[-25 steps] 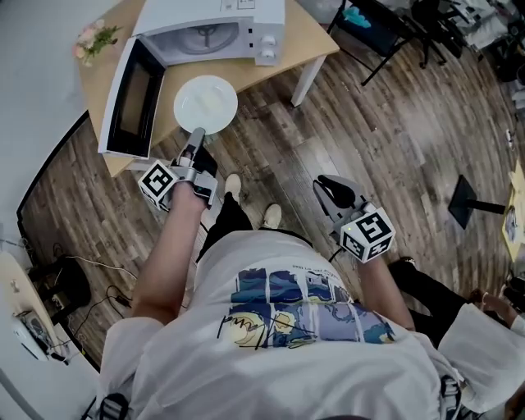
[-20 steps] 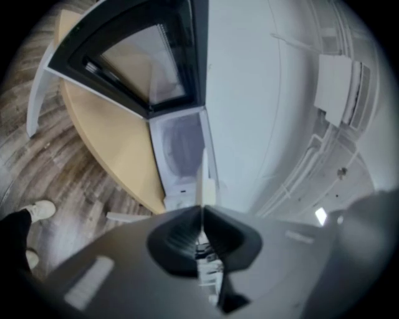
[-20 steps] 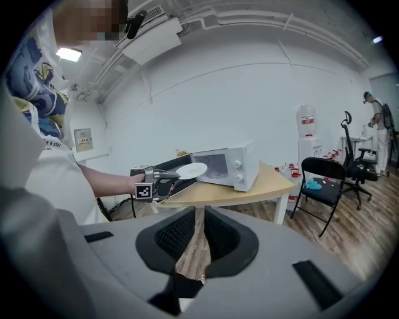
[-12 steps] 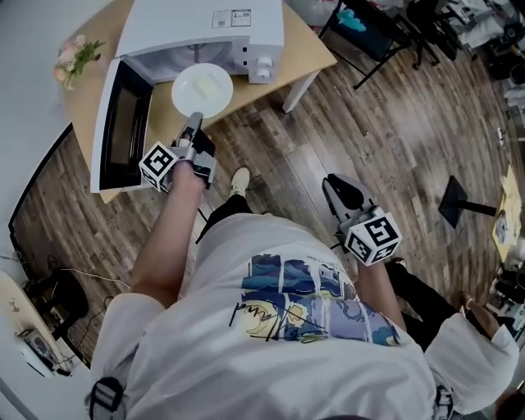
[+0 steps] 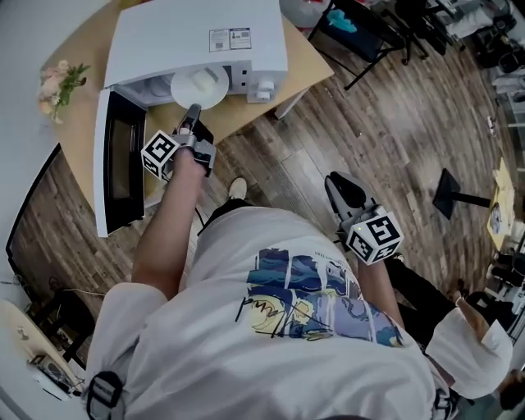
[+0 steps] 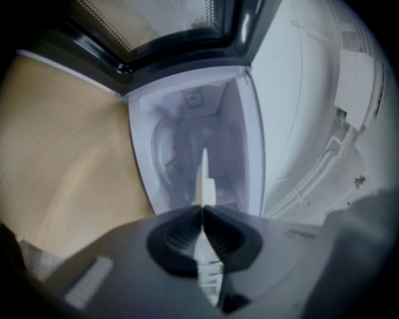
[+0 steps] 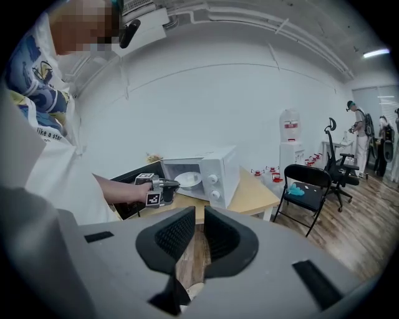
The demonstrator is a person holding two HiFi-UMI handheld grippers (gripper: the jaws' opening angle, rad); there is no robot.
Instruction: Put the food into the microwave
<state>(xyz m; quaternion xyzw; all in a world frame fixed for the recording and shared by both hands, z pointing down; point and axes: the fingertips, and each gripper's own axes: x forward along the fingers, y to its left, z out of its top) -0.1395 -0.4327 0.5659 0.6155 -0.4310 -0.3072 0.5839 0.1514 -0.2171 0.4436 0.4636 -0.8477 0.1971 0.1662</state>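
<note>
A white plate (image 5: 199,86) with pale food on it sticks out of the open front of the white microwave (image 5: 197,41). My left gripper (image 5: 191,111) is shut on the plate's near rim. In the left gripper view the plate (image 6: 203,180) shows edge-on between the jaws, with the microwave cavity (image 6: 193,137) right behind it. The microwave door (image 5: 123,160) hangs open to the left. My right gripper (image 5: 343,187) hangs by the person's right side, well away from the table. Its jaws stand a narrow gap apart with nothing between them. The right gripper view shows the plate (image 7: 188,180) at the microwave (image 7: 212,171) mouth.
The microwave stands on a light wooden table (image 5: 78,123) with a small bunch of flowers (image 5: 59,82) at its far left. A black chair (image 5: 361,25) stands right of the table on the wooden floor. Another person (image 5: 476,344) is at the lower right.
My left gripper has carried the plate away from the person and up to the microwave, where it now sits partly inside the opening. The person has stepped closer to the table.
</note>
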